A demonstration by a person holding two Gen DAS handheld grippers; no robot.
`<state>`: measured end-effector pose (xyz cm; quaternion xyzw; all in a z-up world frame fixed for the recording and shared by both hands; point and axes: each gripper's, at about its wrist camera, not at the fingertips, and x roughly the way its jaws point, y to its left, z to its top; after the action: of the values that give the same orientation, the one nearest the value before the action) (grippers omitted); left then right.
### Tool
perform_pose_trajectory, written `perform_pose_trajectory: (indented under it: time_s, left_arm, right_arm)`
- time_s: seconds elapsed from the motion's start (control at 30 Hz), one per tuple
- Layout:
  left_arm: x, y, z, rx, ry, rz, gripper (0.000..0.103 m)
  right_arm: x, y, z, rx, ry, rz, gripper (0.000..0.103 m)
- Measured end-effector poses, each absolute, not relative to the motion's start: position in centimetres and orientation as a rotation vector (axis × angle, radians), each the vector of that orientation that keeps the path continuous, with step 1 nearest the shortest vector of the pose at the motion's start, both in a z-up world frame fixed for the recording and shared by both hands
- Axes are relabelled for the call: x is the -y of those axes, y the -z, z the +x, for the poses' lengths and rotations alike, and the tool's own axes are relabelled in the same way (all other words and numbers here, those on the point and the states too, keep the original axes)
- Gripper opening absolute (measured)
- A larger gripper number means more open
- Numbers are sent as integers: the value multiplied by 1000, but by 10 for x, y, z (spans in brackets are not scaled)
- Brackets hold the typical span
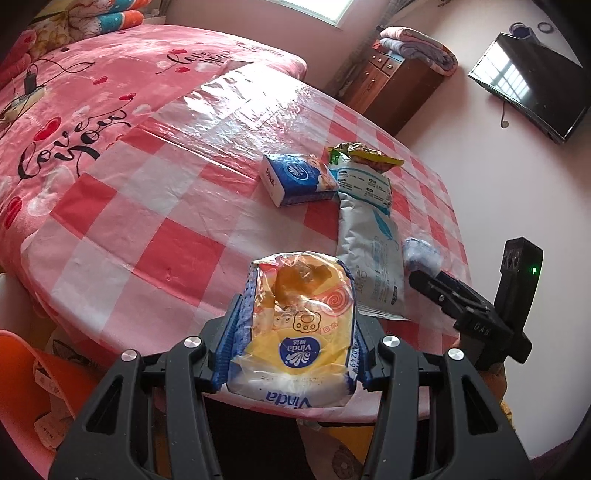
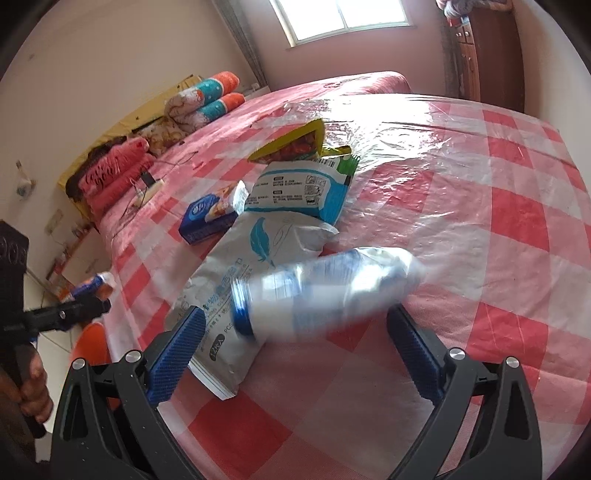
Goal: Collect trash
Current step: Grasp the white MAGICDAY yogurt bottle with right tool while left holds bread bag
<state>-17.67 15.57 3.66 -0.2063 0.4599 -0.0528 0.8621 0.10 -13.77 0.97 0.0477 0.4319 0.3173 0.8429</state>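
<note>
A round table under a glossy red-and-white checked plastic cloth stood against a bed with a pink fleece cover, in a pink-walled room with a window, a wooden cabinet and a wall television. On the cloth lay a blue tissue box, a crinkled yellow snack bag and a long grey-white wrapper, all close together. The left gripper was clamped on a soft yellow tissue pack at the table's near edge. The right gripper stood wide apart around a blurred clear plastic bottle; whether it touched the cloth could not be told.
</note>
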Motion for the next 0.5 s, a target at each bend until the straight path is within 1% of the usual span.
perform_pose_trajectory:
  time_s: [0.2, 0.4, 0.5]
  left_arm:
    - [-167, -34, -180, -951, 123, -437, 52]
    - [-179, -28, -183, -946, 133, -442, 52]
    - [-182, -27, -183, -941, 143, -440, 52]
  right_arm:
    - [137, -10, 1, -912, -652, 88, 97]
    - [152, -12, 9, -906, -507, 132, 97]
    - [144, -11, 12, -911, -441, 65, 97]
